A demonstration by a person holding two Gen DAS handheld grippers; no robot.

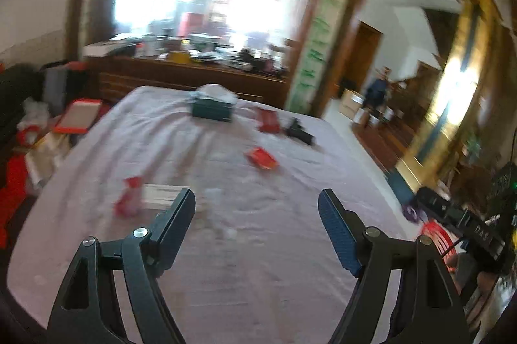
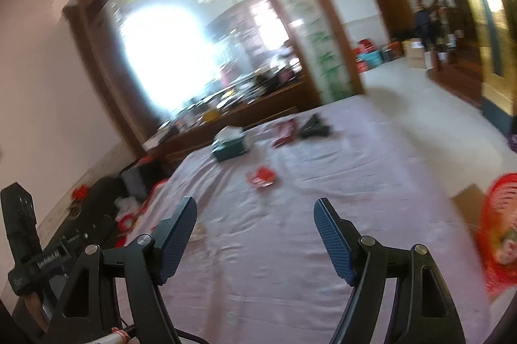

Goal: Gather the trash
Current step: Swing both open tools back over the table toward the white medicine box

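Cluttered room, wooden sideboard (image 1: 194,72) at back, bright window glare, both views motion-blurred. Pale pink sheet-covered surface (image 1: 258,263) filling foreground. Left gripper (image 1: 257,211) over near part of sheet, jaws wide apart, nothing between pads. Right gripper (image 2: 255,214) likewise spread wide, empty, above sheet. Trash scattered on sheet: red wrapper (image 1: 262,158) mid-sheet, ahead of both grippers, well apart from them; second red packet (image 1: 268,119) farther back, just beside black object (image 1: 299,132); crumpled red-and-clear wrapper (image 1: 128,197) near left finger tip in left view, next to white card or paper (image 1: 161,195), too blurred to identify. Dark green tissue box (image 1: 212,109) with white tissue on top near far edge. Red mesh basket (image 2: 499,231) at right edge of sheet in right view, contents unclear. Red-framed tray (image 1: 77,116) and assorted clutter off left side of sheet. Person (image 1: 376,91) standing in far doorway area.
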